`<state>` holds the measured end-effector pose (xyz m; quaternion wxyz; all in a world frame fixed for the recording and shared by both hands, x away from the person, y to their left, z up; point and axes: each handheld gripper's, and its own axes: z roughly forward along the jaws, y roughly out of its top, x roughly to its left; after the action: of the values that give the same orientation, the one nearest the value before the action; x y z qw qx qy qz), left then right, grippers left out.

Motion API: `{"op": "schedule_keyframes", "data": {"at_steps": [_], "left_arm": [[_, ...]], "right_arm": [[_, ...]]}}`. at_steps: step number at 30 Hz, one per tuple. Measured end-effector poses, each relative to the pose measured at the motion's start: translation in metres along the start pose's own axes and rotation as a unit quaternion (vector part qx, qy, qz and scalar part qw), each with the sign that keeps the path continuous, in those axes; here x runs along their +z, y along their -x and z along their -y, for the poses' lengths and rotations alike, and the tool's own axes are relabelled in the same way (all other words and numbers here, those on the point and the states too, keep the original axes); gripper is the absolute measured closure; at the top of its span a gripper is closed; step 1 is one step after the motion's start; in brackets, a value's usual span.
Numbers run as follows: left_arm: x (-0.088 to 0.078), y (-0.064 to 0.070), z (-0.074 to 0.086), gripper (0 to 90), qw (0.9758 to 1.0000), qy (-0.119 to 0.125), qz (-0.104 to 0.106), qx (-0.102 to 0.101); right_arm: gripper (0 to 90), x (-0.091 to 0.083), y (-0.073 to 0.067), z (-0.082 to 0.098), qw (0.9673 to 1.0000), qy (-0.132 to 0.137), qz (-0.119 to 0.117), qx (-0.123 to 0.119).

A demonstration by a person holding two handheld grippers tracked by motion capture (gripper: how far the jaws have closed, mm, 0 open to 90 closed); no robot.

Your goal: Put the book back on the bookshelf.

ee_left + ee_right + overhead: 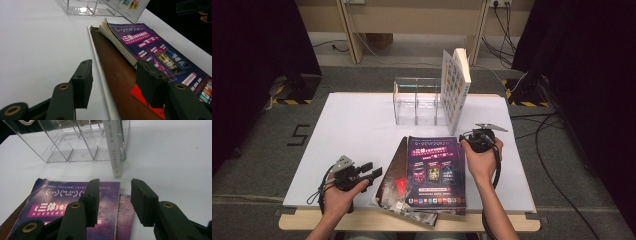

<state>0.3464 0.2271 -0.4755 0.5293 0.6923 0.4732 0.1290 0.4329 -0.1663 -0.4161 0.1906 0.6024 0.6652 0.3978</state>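
Nearest the high camera, two forearms came in from the bottom edge, each hand carrying a hand-held gripper. Between them, at the near edge of the white worktop (352,120), lay a small stack: a purple-covered book (437,172) on top, and under it a larger brown-covered book (393,172) whose left edge stuck out beyond the purple one.

At the left side of the stack, the left hand-held gripper (373,172) had its jaws spread, nothing between them; in the left gripper view they stood on either side of the brown book's exposed spine edge without pressing on it. At the far right corner of the purple book, the right hand-held gripper (473,137) was likewise spread and empty, its jaws aimed over that book's far edge in the right gripper view.

Farther back stood a clear acrylic organiser (417,102), with a white-covered book (454,90) already upright against its right end.

Judging by that, the work in hand was filing the books upright, and this moment looked like the approach to the next book, not yet a grasp. The next move would call for settling one pair of jaws over the purple book's edge and closing firmly, probably with the other hand-held gripper steadying the stack so the brown book stayed put.
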Motion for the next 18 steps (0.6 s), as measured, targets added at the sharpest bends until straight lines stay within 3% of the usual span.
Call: {"op": "schedule_keyframes", "data": {"at_steps": [7, 14, 18], "left_arm": [[0.028, 0.009, -0.014, 46.8, 0.9995, -0.025, 0.013, 0.011], [0.054, 0.018, -0.027, 46.2, 0.9986, -0.045, 0.025, 0.015], [0.071, 0.02, -0.029, 46.0, 0.9977, -0.064, 0.015, 0.016]], "right_arm": [[60.4, 0.012, -0.001, 0.007, 0.9996, -0.024, 0.009, -0.01], [60.5, 0.024, -0.001, 0.013, 0.9991, -0.042, 0.001, -0.007], [60.3, 0.03, -0.001, 0.016, 0.9986, -0.053, -0.001, -0.007]]}}
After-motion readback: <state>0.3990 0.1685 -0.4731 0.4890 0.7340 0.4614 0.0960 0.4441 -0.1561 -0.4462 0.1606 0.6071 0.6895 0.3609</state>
